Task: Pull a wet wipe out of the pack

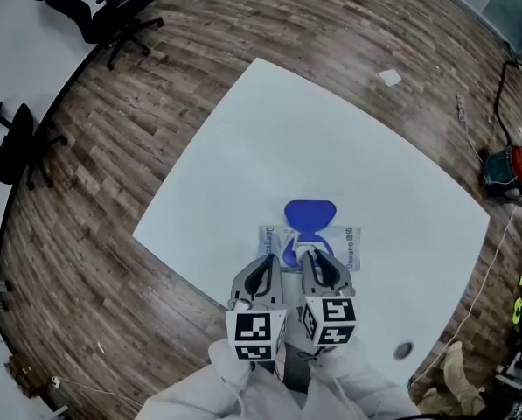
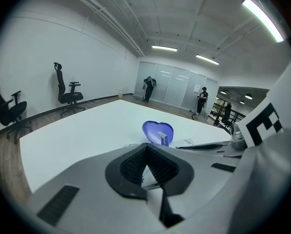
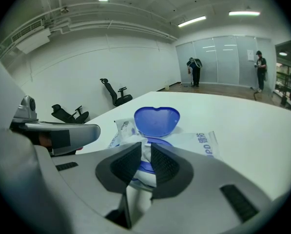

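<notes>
A white wet-wipe pack point(image 1: 349, 245) lies flat on the white table point(image 1: 330, 138), its blue heart-shaped lid point(image 1: 310, 213) flipped open toward the far side. My right gripper point(image 3: 145, 147) is shut on a white wipe point(image 3: 146, 155) that rises from the opening under the lid point(image 3: 156, 120). The printed pack point(image 3: 203, 143) spreads out to the right of it. My left gripper point(image 1: 267, 259) sits at the pack's left edge, close beside the right gripper point(image 1: 311, 254). In the left gripper view its jaws point(image 2: 146, 147) meet at the tips, with the lid point(image 2: 157, 130) just beyond.
The table's near edge point(image 1: 191, 274) runs just left of the grippers. A small round object point(image 1: 403, 350) lies on the table at the lower right. Office chairs point(image 1: 112, 11) stand on the wooden floor, and a red and blue device point(image 1: 505, 169) with cables sits at the right.
</notes>
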